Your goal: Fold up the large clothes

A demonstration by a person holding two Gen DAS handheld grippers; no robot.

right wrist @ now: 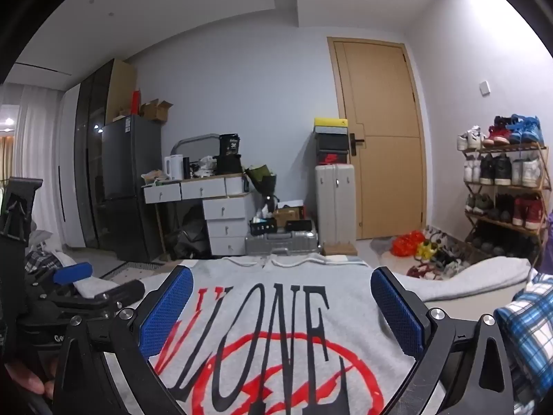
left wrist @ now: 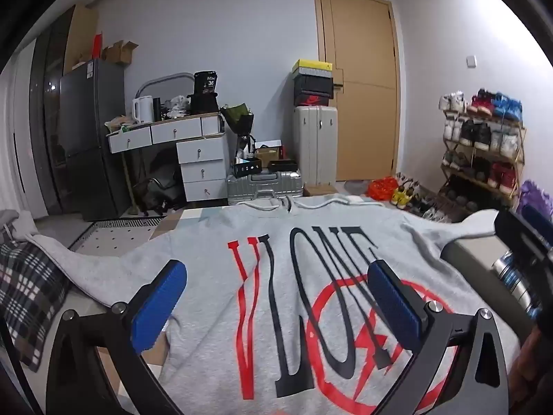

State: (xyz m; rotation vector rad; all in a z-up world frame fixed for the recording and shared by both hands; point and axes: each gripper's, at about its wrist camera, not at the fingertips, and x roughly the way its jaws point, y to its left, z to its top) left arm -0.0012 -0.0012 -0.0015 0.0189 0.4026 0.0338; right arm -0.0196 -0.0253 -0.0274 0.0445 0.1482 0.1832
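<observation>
Both tongs (left wrist: 276, 297) (right wrist: 281, 307) agape (empty) above spread grey hoodie (left wrist: 311, 242).

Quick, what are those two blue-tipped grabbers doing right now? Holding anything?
Left gripper: open, holding nothing, above the grey printed sweatshirt.
Right gripper: open, holding nothing, above the same sweatshirt.

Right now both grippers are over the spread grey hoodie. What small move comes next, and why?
Probably swing the left gripper out to the left sleeve and lower it. The grey hoodie lies flat, print up, both sleeves spread, and both grippers, including the right gripper, hang open and empty, so nothing is folded yet.
</observation>
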